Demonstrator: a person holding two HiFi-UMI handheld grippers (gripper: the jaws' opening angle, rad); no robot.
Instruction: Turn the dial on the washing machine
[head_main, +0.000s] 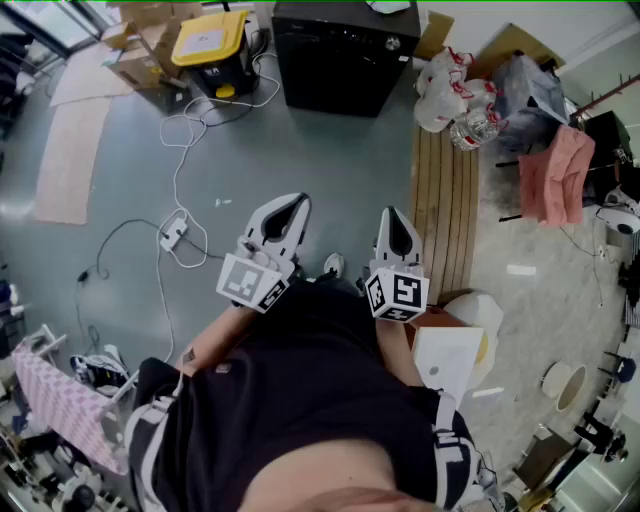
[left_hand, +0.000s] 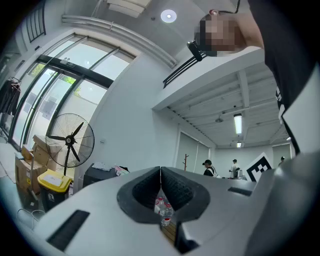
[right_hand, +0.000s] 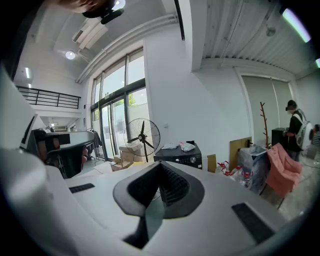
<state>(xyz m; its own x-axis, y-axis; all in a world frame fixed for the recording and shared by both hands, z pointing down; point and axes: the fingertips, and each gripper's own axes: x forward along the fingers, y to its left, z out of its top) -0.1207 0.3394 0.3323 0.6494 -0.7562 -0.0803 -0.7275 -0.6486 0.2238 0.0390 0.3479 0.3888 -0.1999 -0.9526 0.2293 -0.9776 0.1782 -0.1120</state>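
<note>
Person standing well apart from washing machine (head_main: 340, 55), carrying left gripper (head_main: 296, 204) and right gripper (head_main: 393, 215) at waist, jaws together, empty, likely because dial (head_main: 392, 43) is lying beyond reach.

A smooth grey floor (head_main: 320, 160) spreads ahead of the jaws. Just right of them lies a long panel of pale wooden slats (head_main: 445, 210). Left of them a thin white cable (head_main: 178, 170) loops down to a white power strip (head_main: 172, 235), and farther left lies a beige rectangular mat (head_main: 70, 160). Far ahead and left stand brown cardboard boxes (head_main: 140, 45) and a black bin with a yellow lid (head_main: 212, 45). A black pedestal fan (right_hand: 142, 136) stands before tall glass windows (right_hand: 115, 110) full of daylight, beside a plain white wall (right_hand: 200, 100). Tube lights (left_hand: 237, 122) glow on the white ceiling.
</note>
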